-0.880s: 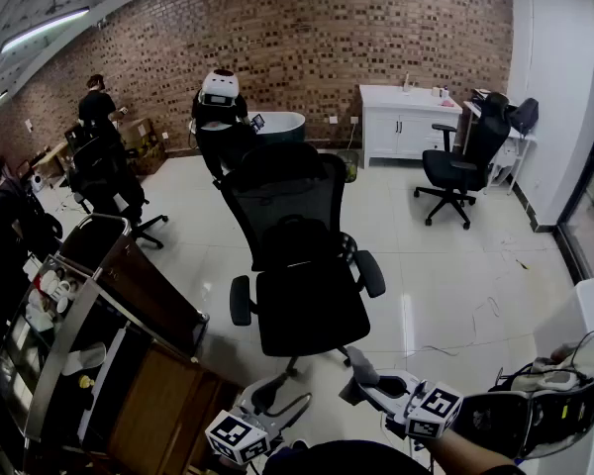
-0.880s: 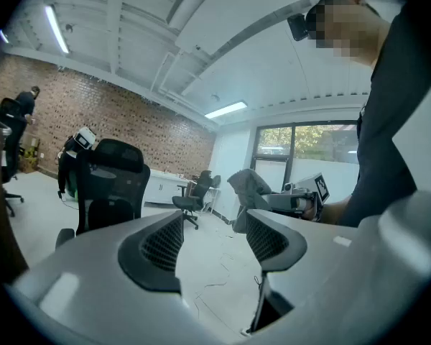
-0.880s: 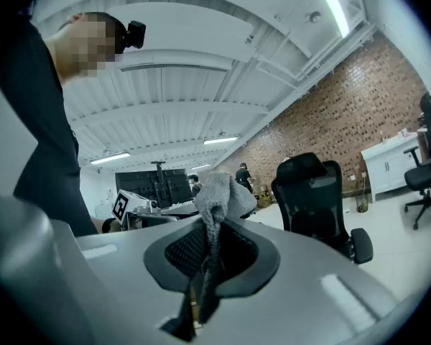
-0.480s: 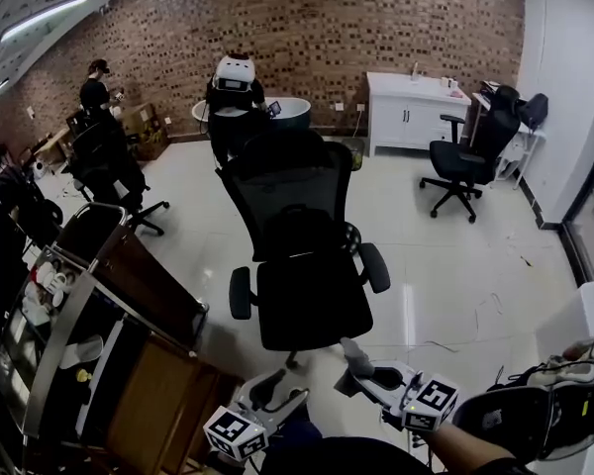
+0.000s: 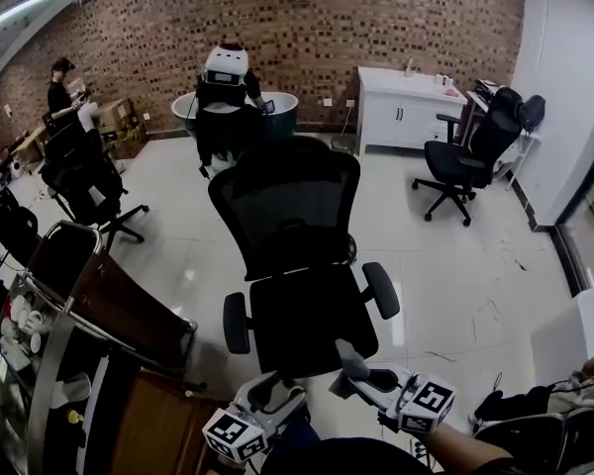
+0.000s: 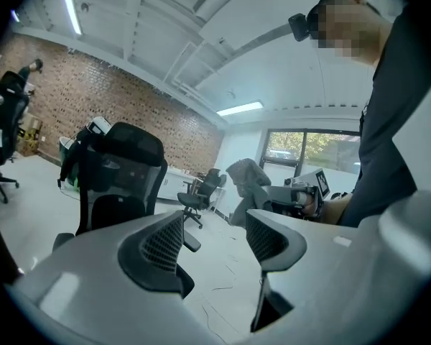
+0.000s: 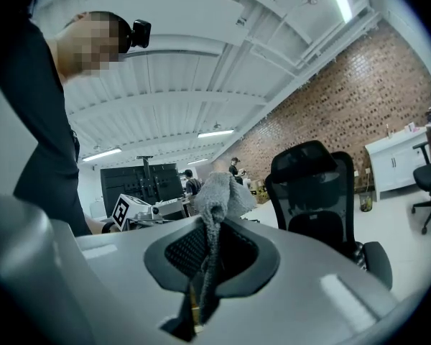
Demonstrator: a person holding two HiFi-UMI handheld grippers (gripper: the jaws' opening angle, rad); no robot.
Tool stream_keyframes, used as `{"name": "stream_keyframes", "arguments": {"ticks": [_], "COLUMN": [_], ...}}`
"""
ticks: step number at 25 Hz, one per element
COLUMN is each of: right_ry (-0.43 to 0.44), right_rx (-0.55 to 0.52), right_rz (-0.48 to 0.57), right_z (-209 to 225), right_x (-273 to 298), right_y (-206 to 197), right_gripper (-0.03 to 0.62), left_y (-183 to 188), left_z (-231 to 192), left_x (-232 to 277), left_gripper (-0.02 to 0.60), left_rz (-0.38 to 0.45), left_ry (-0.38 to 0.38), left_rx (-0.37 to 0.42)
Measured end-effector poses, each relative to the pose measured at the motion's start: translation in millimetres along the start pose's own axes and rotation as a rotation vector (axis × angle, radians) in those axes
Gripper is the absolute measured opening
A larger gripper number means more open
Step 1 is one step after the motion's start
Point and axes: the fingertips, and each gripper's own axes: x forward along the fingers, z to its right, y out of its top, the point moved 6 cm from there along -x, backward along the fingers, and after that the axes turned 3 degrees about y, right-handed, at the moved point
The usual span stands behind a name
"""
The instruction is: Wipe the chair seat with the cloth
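I hold my right gripper (image 7: 212, 244) with its fingers (image 7: 251, 254) pressed together on a soft grey cloth (image 7: 217, 192). The fabric runs down between the two ribbed faces and bunches in a loose clump above the tips. My left gripper (image 6: 214, 237) carries nothing, its fingers (image 6: 158, 246) spread, with only floor showing in the gap.

In the head view both grippers sit low at the bottom of the frame, just in front of me, left beside right. The black mesh-backed office chair (image 5: 295, 255) stands on the glossy white floor (image 5: 455, 265) straight ahead, turned to face me. Its padded black seat (image 5: 312, 320) lies bare between the two armrests (image 5: 381, 290).

The cloth sits at the right gripper's tip, near the front right corner of the seat and clear of it: in the right gripper view the chair stands off behind the cloth.

Farther back are a second black office chair (image 5: 463, 161), a white cabinet (image 5: 404, 115) against the red brick wall (image 5: 307, 28), and a person (image 5: 59, 87) standing at the far left
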Motion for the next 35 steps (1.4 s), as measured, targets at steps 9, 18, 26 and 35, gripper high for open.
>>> {"name": "stream_keyframes", "arguments": {"ticks": [9,18,26,35], "right_ry": [-0.032,0.003,0.062,0.128], "right_rx": [0.011,0.012,0.023,0.023], "right_rz": [-0.005,-0.047,-0.154,-0.467], "right_z": [73.5,115.9,165.3,252.6], "right_x": [155.8,199.1,235.5,336.3], "right_y": [29.7,35.7,0.3,-144.5], "right_gripper": [0.025,0.025,0.025,0.025], "left_y": [52.0,66.8,52.2,-38.2], "left_z": [-149.9,-192.1,-233.1,-307.2], "left_x": [26.3,62.4,92.2,125.5], "left_gripper": [0.295,0.296,0.299,0.305], "left_rz": [-0.046,-0.068,-0.095,-0.180], "left_ry": [-0.061,-0.046,0.040,0.161], "left_rx": [-0.005,-0.029,-0.074,-0.226]}}
